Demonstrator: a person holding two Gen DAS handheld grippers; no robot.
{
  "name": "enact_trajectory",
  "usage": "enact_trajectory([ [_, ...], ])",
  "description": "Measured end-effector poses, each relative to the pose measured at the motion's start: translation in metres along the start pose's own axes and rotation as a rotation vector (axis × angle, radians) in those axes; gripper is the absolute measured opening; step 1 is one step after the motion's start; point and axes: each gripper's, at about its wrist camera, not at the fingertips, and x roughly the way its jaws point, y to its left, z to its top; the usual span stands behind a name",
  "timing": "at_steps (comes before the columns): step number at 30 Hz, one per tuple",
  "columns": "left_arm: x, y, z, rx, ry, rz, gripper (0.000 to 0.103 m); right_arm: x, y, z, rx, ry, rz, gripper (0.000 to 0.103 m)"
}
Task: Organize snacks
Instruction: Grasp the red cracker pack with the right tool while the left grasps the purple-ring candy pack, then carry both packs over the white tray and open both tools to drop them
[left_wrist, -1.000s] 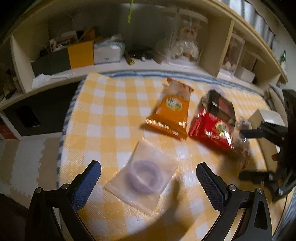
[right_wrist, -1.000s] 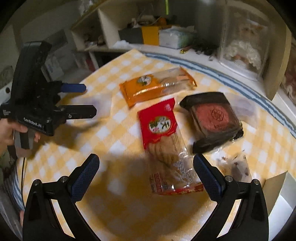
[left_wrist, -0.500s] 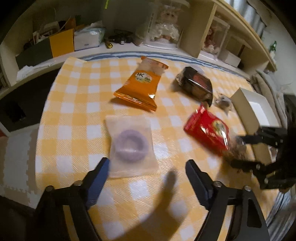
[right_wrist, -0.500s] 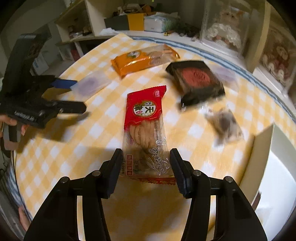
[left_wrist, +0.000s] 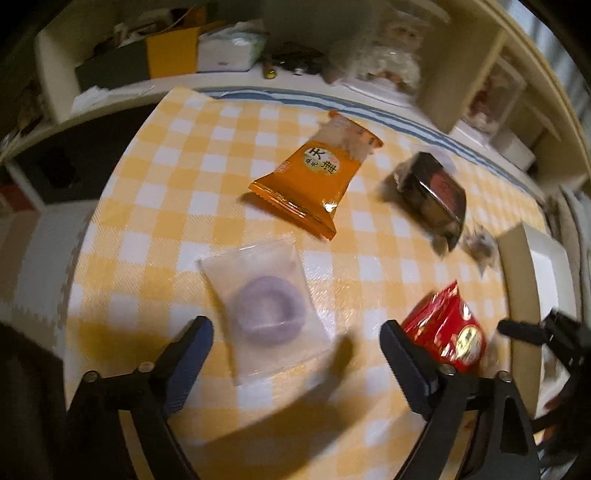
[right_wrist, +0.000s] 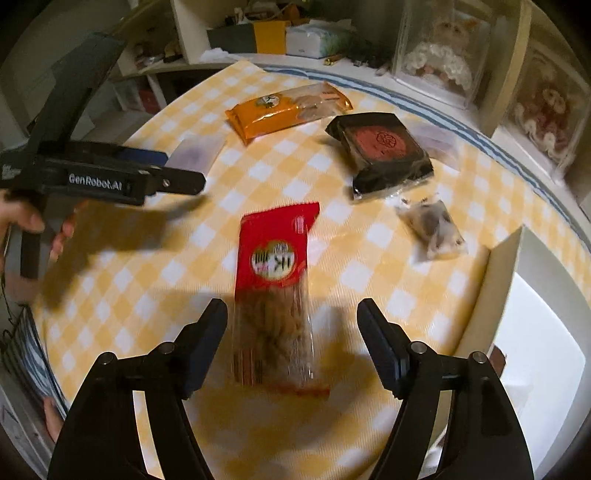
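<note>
**Both grippers hang open over snacks on the checked table**

Left wrist view: the left gripper (left_wrist: 297, 345) points down at the table (left_wrist: 147, 206), which wears a yellow-and-white checked cloth. Its jaws have just been opening and stand wide; the clear packet with a purple ring (left_wrist: 267, 308) lies flat on the cloth between and just ahead of the fingers, with neither pad touching it. Further toward the table's far edge lies the orange snack pack (left_wrist: 314, 177), tilted. To its right, near the far right edge, sits the dark wrapped cake (left_wrist: 430, 188), with a small clear packet (left_wrist: 480, 245) just beside it. The red cracker pack (left_wrist: 448, 328) lies at the right, beside the white box (left_wrist: 546, 266) that stands at the table's right edge. The right gripper (left_wrist: 524, 328) shows at the right border; this view is blurred.

Right wrist view: the right gripper (right_wrist: 291, 330) has also just been opening. Its pads stand apart on either side of the red cracker pack (right_wrist: 275, 280), whose clear end lies between them untouched, close to the near edge. The left gripper (right_wrist: 177, 171) reaches in from the left, held by a hand (right_wrist: 29, 221), over the clear packet with a purple ring (right_wrist: 195, 153) near the left edge. The orange snack pack (right_wrist: 288, 107) and dark wrapped cake (right_wrist: 382, 149) lie toward the far edge, the small clear packet (right_wrist: 430, 225) nearer, the white box (right_wrist: 517, 302) at the right.
</note>
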Motion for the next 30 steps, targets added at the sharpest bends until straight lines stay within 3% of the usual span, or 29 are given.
enact_trajectory([
  [3, 0.005, -0.002, 0.004, -0.09, -0.004, -0.001, 0.1, 0.009, 0.002, 0.007, -0.013, 0.032, -0.007, 0.073],
  [8, 0.011, -0.001, 0.007, -0.175, -0.043, 0.039, 0.097, 0.017, 0.005, 0.01, -0.019, 0.057, 0.002, 0.073],
  [12, 0.014, -0.005, 0.005, -0.19, -0.078, 0.115, 0.077, 0.02, 0.008, 0.01, -0.013, 0.065, 0.016, 0.067],
  [16, 0.015, -0.009, 0.003, -0.172, -0.099, 0.173, 0.048, 0.023, 0.011, 0.011, -0.024, 0.063, 0.004, 0.046],
  [20, 0.006, -0.002, -0.001, -0.193, -0.113, 0.116, 0.044, 0.022, 0.012, 0.013, -0.013, 0.054, 0.01, 0.04],
  [30, -0.047, -0.014, -0.012, -0.146, -0.191, 0.048, 0.044, -0.011, 0.007, 0.012, 0.049, -0.042, -0.011, 0.039],
])
